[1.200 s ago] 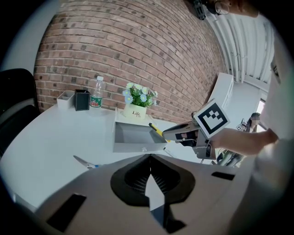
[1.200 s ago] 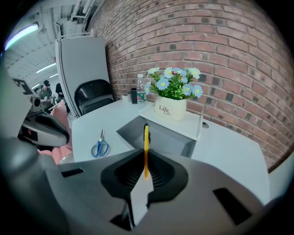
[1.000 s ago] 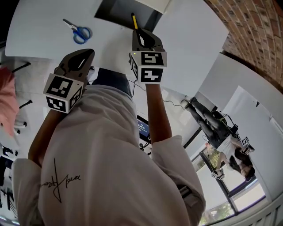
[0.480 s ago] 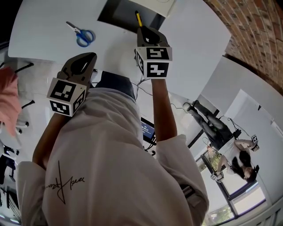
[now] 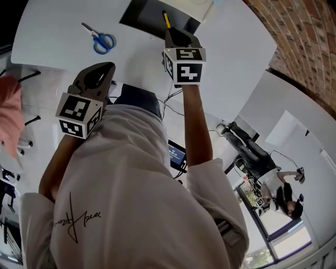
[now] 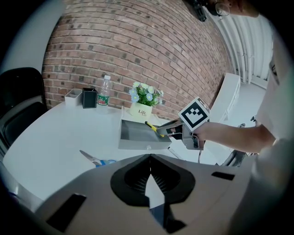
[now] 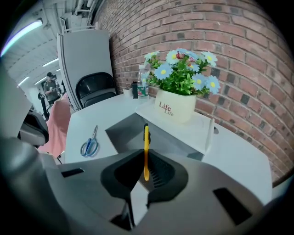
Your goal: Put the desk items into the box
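A dark grey open box [image 5: 148, 14] lies on the white round table [image 5: 58, 47], also seen in the left gripper view [image 6: 138, 134] and the right gripper view [image 7: 126, 133]. My right gripper [image 5: 177, 35] is shut on a yellow pen [image 5: 166, 20], held above the box's near edge; the yellow pen [image 7: 146, 144] sticks out past the right gripper [image 7: 143, 176] over the box. From the left, the yellow pen [image 6: 151, 127] slants into the box. Blue-handled scissors [image 5: 98, 38] lie on the table left of the box. My left gripper [image 5: 97, 78] hangs shut and empty near the table edge.
A white pot of blue flowers [image 7: 177, 106] stands on a white lid [image 7: 188, 133] behind the box. A water bottle [image 6: 104, 96], a black cup [image 6: 89, 97] and a white cup [image 6: 72, 97] stand by the brick wall. A black chair [image 7: 94, 88] is beyond.
My right gripper has carried the yellow pen a little farther out over the box. The left gripper has barely shifted.
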The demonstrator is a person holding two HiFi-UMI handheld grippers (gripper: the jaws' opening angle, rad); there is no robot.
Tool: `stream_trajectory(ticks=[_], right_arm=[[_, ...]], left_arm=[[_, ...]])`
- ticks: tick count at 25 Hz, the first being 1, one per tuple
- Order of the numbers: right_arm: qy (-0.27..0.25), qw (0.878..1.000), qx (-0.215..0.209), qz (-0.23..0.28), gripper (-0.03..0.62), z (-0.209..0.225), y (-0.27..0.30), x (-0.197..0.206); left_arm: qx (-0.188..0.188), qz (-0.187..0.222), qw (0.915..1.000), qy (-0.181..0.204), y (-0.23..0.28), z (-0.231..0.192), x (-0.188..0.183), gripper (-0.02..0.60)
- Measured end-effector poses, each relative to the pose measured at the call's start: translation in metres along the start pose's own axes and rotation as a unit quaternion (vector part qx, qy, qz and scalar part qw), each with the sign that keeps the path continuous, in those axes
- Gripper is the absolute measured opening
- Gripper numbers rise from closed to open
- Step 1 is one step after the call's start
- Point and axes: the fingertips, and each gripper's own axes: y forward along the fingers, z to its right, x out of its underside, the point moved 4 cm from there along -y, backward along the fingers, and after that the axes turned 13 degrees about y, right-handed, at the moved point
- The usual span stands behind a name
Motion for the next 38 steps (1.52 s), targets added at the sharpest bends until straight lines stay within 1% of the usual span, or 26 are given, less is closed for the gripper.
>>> stream_trajectory(ticks=[7,25,29,33,38], right_arm=[[-0.003,1.000,-0.002,-0.012,0.044,0.000,0.012,0.001],[0.008,0.997,-0.028,-0.065,0.044,0.000,0.038,0.007],[0.009,0.996,-0.029,-0.078,0.044,0.000,0.042,0.012],[0.006,0.996,-0.026,-0.087,0.044,0.000,0.045,0.011],[0.020,0.995,-0.019,-0.094,0.044,0.003,0.047,0.010]], left_arm=[[-0.009,0.001,1.0000,-0.005,-0.004,-0.002,0.005,0.006],[-0.030,0.004,0.9988,-0.039,-0.010,-0.007,0.011,0.006],[-0.035,0.004,0.9984,-0.043,-0.013,-0.010,0.015,0.006],[-0.032,0.009,0.9975,-0.062,-0.014,-0.012,0.014,0.006],[-0.034,0.007,0.9975,-0.062,-0.015,-0.013,0.016,0.006]])
